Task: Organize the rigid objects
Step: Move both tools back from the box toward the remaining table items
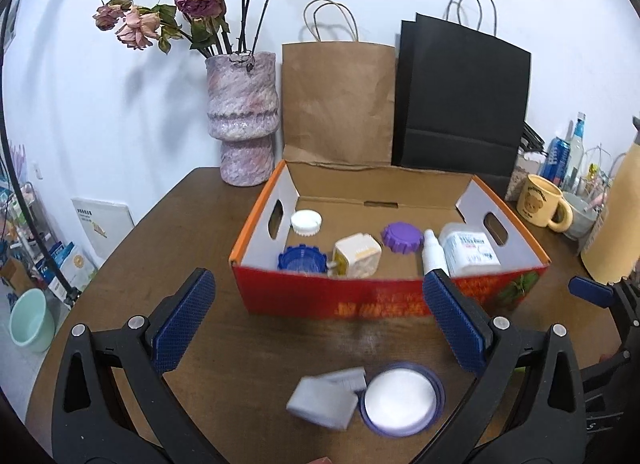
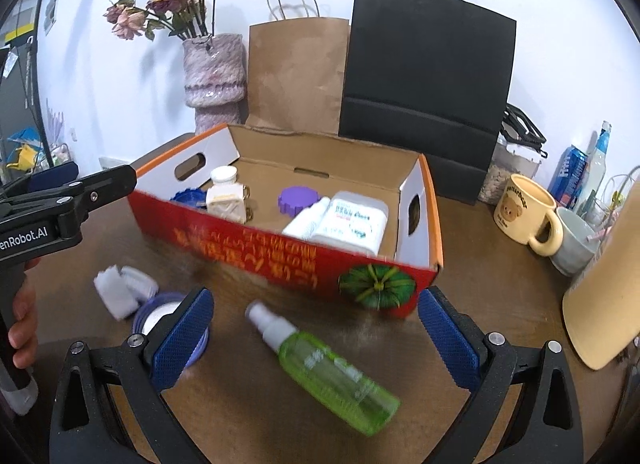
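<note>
Left gripper (image 1: pixel 320 324) wide open, empty, over the white-lidded jar (image 1: pixel 400 400) near the table's front edge. Right gripper (image 2: pixel 316 332) likewise, over the green spray bottle (image 2: pixel 332 368). Best to close across the bottle's body, then lift over the box wall (image 2: pixel 248 242)

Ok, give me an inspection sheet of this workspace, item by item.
Surface: brown wooden table.
Job's things: cardboard box holds caps and bottles; green spray bottle, purple-rimmed lid and grey block lie outside it.
Clutter: bear mug, grey cup, blue can.
Grippers: left gripper and right gripper open, empty.
Cables: nothing seen.
Surroundings: vase of dried roses, brown bag, black bag, white wall.
</note>
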Demonstrator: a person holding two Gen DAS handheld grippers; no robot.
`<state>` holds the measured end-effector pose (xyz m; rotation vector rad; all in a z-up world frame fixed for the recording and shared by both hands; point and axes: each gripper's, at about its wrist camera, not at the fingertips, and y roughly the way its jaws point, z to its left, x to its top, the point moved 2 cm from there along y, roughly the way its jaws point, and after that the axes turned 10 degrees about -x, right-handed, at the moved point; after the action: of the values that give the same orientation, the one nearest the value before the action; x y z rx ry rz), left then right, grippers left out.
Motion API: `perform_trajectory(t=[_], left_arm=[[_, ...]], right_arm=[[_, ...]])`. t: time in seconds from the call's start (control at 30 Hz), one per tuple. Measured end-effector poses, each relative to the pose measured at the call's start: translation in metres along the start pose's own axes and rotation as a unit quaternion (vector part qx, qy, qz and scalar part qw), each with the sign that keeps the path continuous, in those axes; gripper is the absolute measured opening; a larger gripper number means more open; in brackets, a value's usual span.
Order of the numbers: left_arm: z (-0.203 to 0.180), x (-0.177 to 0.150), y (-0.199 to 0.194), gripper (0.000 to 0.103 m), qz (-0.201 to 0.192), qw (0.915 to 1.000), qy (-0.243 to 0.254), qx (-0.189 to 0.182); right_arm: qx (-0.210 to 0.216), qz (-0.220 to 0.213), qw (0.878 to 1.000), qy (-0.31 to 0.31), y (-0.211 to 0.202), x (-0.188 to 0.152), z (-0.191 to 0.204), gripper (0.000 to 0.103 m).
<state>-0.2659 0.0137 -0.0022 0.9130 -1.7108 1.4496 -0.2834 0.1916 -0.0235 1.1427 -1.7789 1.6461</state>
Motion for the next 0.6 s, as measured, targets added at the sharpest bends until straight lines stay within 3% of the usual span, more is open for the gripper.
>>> perform_trajectory(t=[0.6], left_arm=[[-0.016, -0.052, -0.046, 0.103, 0.021, 0.9991, 0.035, -0.013]], right_arm=[[0.007, 0.011, 1.000, 0.000, -0.042, -0.053, -0.003, 0.103]])
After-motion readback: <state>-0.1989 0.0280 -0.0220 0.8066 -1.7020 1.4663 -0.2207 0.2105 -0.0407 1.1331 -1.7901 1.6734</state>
